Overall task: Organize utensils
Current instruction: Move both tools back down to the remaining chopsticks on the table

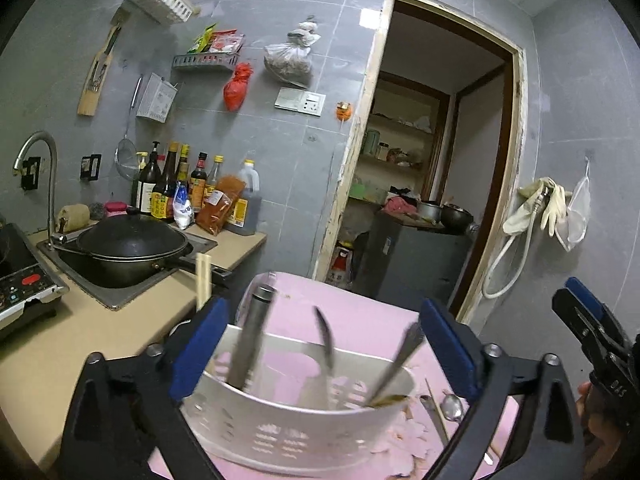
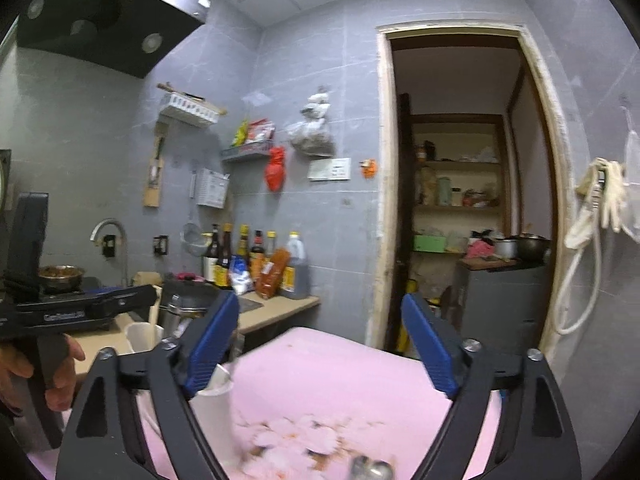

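A white slotted utensil caddy [image 1: 288, 432] stands on the pink flowered tablecloth [image 1: 360, 320]. It lies between the blue pads of my left gripper [image 1: 324, 348], which is open, its jaws wide and clear of the rim. Inside the caddy lean a thick grey handle [image 1: 252, 340], a dark utensil [image 1: 326, 340] and a metal handle [image 1: 400, 364]. A spoon [image 1: 452, 406] lies on the cloth to its right. My right gripper [image 2: 322, 346] is open over bare cloth, with the caddy [image 2: 216, 392] behind its left finger and the spoon [image 2: 372, 470] blurred below.
To the left, a counter holds a sink with a black wok [image 1: 132, 248], sauce bottles [image 1: 192, 192] and an induction cooker [image 1: 20, 280]. A pair of wooden chopsticks [image 1: 203, 280] stands behind my left finger. An open doorway [image 1: 432, 184] lies beyond the table.
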The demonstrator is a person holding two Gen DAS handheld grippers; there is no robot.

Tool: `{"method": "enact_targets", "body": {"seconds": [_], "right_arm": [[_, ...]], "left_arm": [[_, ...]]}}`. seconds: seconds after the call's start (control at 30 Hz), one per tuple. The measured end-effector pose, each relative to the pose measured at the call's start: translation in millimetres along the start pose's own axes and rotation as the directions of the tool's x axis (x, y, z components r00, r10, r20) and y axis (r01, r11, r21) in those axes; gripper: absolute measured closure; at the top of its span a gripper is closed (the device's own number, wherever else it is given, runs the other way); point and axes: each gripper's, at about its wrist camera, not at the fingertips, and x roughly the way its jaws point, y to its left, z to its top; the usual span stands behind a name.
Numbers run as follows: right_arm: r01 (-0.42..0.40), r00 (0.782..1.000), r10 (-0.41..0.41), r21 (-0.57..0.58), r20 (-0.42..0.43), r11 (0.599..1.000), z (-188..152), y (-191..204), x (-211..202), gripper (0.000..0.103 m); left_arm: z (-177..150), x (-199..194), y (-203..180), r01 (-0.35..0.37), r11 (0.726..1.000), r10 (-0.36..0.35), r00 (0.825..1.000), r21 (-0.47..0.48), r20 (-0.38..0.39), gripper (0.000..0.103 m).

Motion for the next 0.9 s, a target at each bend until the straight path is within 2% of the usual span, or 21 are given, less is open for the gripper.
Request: {"method": "enact_targets", "body": {"seconds": [0.07,0.1,0.33,0.53,0.63,0.7,0.77,0.83,0.9], "right_arm": [[0.038,0.999,-0.038,0.001,-0.008,0.999,-3.4,-12.6,-12.2,0.001],[0.054,0.998,-0.054,0.002,-0.011,0.999,-5.0,-18.2,-17.4,0.000],[0.157,0.982,-0.157,-0.015,-0.108,0.988,-24.6,-55.3,-44.9,0.000],[0.201,0.950,-0.199,-0.017,-0.239,0.979,-51.4,-79.8,-58.4,0.000],[0.189,0.927,-0.175,0.011,-0.331,0.982,-68.1,-88.7,-58.9,0.000],[0.165,0.910,-0.140,0.031,-0.391,0.986,-78.5,-91.2,-55.8,0.005],[0.145,0.891,-0.116,0.034,-0.438,0.989,-88.2,-90.6,-53.5,0.020],[0.122,0.870,-0.090,0.036,-0.485,0.992,-99.2,-88.6,-51.4,0.030],[0.093,0.844,-0.053,0.048,-0.533,0.994,-108.8,-85.9,-48.1,0.037]], "left_arm": [[-6.8,-0.5,-16.1,0.009,1.000,-0.009,1.000,0.016,-0.006,0.006],[-9.3,-0.7,-22.7,0.016,1.000,-0.016,1.000,0.025,-0.011,0.006],[-44.9,9.5,-75.9,0.111,0.988,-0.097,0.986,0.103,-0.137,0.006],[-73.6,30.5,-105.7,0.161,0.978,-0.121,0.956,0.130,-0.268,0.006],[-85.7,43.2,-117.0,0.173,0.975,-0.116,0.933,0.140,-0.342,0.006],[-94.1,51.4,-123.4,0.177,0.972,-0.106,0.916,0.152,-0.386,0.006],[-101.9,59.9,-126.9,0.181,0.970,-0.096,0.898,0.161,-0.430,0.007],[-110.2,67.9,-130.1,0.191,0.969,-0.096,0.878,0.159,-0.470,0.010],[-116.2,77.1,-131.1,0.207,0.967,-0.102,0.850,0.150,-0.516,0.025]]}}
